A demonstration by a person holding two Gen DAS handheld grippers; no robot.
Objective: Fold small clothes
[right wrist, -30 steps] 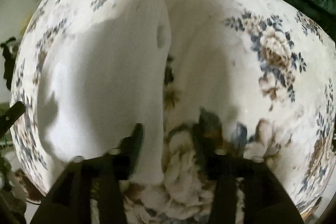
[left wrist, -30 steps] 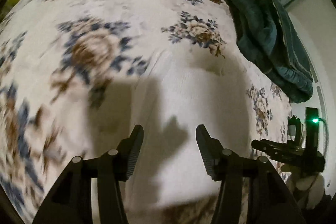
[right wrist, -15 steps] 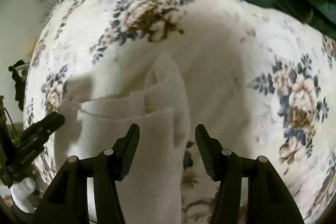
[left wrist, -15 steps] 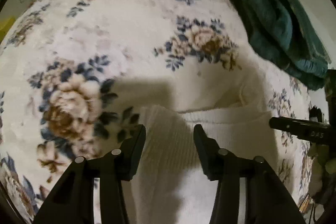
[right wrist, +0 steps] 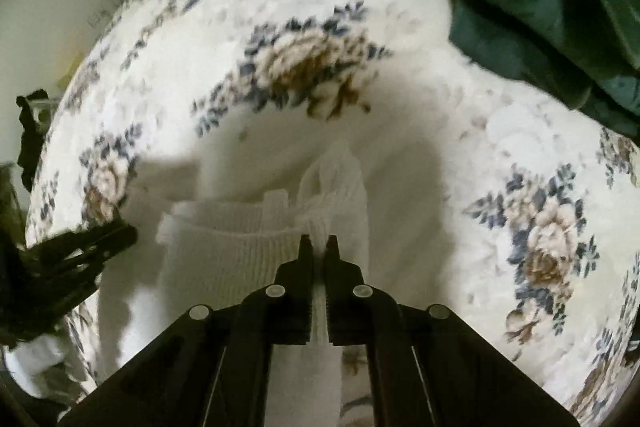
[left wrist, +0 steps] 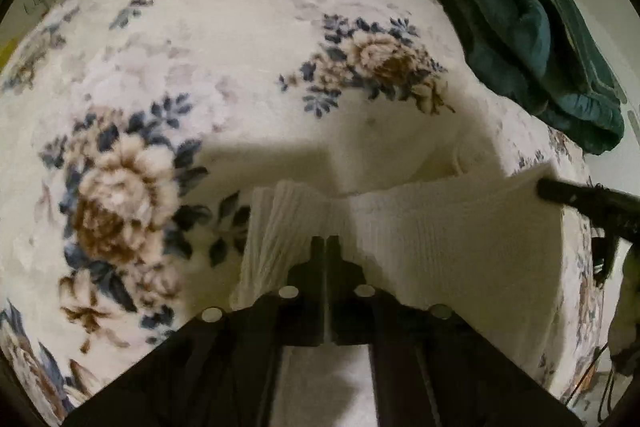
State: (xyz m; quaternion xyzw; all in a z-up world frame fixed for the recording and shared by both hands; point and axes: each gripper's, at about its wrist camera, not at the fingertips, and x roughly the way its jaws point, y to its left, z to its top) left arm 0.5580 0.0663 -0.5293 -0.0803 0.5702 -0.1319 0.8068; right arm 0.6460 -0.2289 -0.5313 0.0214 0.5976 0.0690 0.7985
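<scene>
Both hand-held grippers are clamped onto the same white ribbed knit garment (left wrist: 440, 239) here. The left hand-held gripper (left wrist: 324, 241) has its jaws pressed together on the cloth's top edge near one end, and the right hand-held gripper (right wrist: 319, 241) is pinching the same edge at the other end, so the fabric is stretched between them and hangs down in front of both cameras. Under it is a bed covered with a cream blanket (left wrist: 240, 67) printed with blue and brown flowers. A bunched-up dark green blanket (left wrist: 520, 27) sits along the far right edge of the bed, well apart from the garment. You can see each gripper's black tip poking into the other's wrist view.
</scene>
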